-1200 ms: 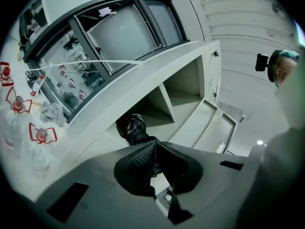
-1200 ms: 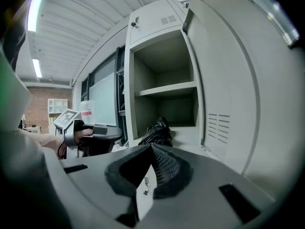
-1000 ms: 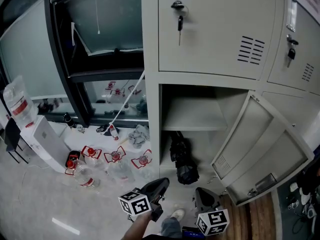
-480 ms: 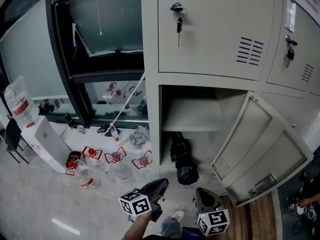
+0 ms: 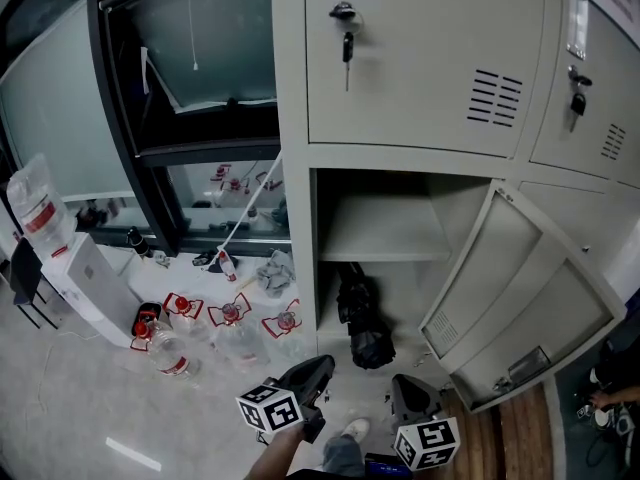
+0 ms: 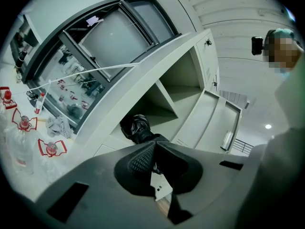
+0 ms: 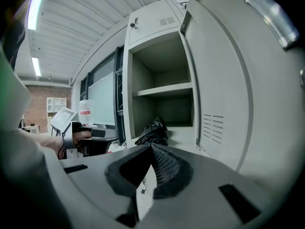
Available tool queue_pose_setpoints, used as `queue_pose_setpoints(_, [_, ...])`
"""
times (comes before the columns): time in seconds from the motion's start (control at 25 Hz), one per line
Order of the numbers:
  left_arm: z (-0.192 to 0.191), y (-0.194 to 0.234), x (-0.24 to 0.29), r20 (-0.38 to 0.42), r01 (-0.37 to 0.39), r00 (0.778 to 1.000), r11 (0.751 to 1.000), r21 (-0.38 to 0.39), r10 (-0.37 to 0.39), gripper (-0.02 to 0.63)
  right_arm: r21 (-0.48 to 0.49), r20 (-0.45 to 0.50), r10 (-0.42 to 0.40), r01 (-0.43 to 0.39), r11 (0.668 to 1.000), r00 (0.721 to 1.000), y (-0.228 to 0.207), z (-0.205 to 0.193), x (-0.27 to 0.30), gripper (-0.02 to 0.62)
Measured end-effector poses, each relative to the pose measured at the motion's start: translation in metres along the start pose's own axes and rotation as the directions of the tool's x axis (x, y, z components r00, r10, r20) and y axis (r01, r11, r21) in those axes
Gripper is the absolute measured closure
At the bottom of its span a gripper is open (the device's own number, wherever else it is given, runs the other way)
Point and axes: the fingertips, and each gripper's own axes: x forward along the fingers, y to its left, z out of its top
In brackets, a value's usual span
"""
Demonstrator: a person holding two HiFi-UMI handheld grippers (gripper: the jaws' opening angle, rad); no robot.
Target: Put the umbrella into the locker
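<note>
The umbrella (image 5: 362, 318) lies folded on the open locker's (image 5: 296, 228) floor, under the shelf, with its long axis running front to back. The left claw (image 6: 153, 144) and right claw (image 7: 151, 147) are both closed and empty. They are held low outside the locker, and the umbrella lies ahead between them.

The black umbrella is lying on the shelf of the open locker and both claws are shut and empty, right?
Not quite. The umbrella lies under the shelf, on the bottom of the locker, as the head view shows. The left claw and right claw are shut and empty.
</note>
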Motion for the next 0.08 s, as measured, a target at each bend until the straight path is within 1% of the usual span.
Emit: queue_pose_setpoints(0.08, [-0.0012,-0.0006,0.0008,0.001,0.003,1.0,1.0,-0.008,-0.003,0.591,-0.002,0.0,0.002,-0.002,1.0,1.0,-0.0013,0.0001,-0.0001,0.595])
